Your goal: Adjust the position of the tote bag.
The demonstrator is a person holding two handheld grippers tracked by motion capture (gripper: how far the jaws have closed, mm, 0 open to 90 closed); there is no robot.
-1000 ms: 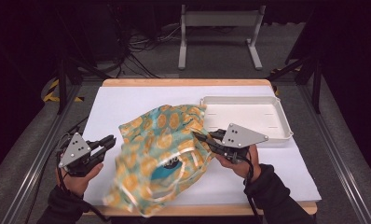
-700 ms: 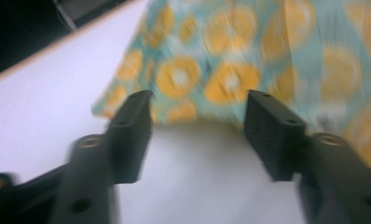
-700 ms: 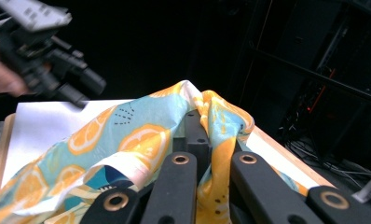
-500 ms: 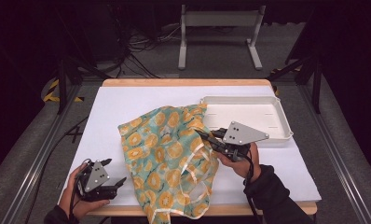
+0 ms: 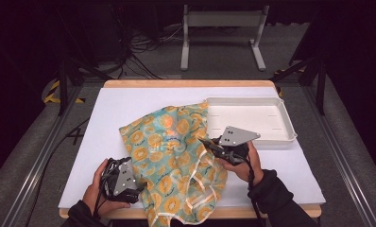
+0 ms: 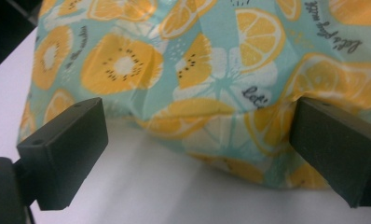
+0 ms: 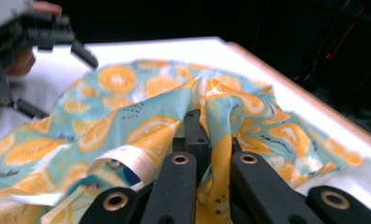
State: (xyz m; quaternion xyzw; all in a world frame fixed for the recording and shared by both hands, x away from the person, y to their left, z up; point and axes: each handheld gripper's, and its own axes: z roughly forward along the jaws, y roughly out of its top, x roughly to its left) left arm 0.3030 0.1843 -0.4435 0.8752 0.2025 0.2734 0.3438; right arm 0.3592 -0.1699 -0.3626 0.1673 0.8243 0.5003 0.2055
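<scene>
My left gripper [image 5: 138, 182] sits low at the table's [image 5: 129, 109] near edge, jaws spread wide after just opening — the fruit-print cloth [image 5: 176, 156] lies just ahead of them, not pinched. My right gripper [image 5: 206, 142] has its jaws pressed together on a fold of that cloth, which sprawls mid-table, one corner beside the white tray [image 5: 276, 135] and its near end hanging over the edge.

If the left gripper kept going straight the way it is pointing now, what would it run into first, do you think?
Most likely the fruit-print cloth: it lies right ahead of the open left gripper, with bare white table before it.
</scene>
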